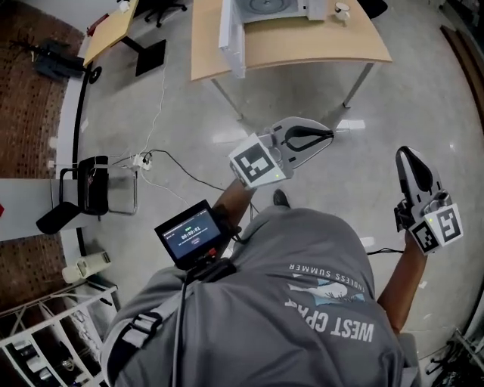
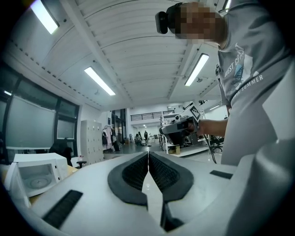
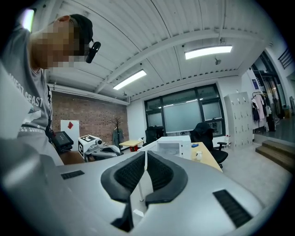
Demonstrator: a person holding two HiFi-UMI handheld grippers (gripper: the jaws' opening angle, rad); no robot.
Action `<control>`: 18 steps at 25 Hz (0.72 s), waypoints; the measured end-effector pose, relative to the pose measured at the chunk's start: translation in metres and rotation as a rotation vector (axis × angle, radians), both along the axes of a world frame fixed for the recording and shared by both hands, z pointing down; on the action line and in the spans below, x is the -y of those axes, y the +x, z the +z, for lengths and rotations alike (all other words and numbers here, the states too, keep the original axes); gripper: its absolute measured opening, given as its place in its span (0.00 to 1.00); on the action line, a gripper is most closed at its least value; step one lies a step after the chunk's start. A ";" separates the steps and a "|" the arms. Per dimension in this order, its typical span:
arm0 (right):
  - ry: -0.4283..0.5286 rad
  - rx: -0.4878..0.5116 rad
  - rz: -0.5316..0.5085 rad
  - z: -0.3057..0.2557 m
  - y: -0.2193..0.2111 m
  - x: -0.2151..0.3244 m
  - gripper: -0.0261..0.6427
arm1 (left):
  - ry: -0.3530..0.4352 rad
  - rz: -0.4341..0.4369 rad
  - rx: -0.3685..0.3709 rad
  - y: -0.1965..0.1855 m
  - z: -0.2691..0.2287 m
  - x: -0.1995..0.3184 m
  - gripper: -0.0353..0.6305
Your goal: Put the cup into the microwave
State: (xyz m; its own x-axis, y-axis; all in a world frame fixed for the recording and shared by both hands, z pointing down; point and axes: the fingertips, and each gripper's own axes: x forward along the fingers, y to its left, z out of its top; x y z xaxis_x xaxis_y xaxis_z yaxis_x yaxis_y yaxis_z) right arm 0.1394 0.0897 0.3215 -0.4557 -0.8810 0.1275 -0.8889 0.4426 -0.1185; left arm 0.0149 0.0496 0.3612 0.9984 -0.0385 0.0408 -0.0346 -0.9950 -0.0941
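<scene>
- left gripper [image 1: 327, 136]: pale grey shell, black ribbed pads, cube patterned in black-and-white squares.
- right gripper [image 1: 406, 157]: same grey, black and checker-like cube.
- microwave [image 1: 233, 30]: white.
- cup [image 1: 342, 10]: white.
- table [image 1: 302, 49]: light wood top, grey legs.
- floor [image 1: 189, 128]: glossy pale grey.
- brick wall [image 3: 87, 115]: red-brown; board [image 3: 69, 126] on it is white with a red diamond.
- shirt [image 1: 302, 302]: grey, white lettering, blue-and-white graphic.
- screen [image 1: 190, 230]: black frame, dark display, green bar.

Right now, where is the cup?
Head view, top edge: the cup stands on the wooden table, just right of the open microwave.
</scene>
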 end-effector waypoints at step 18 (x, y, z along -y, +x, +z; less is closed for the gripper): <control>0.011 -0.075 -0.081 -0.001 -0.078 0.088 0.07 | 0.078 -0.081 -0.042 -0.085 0.002 0.061 0.09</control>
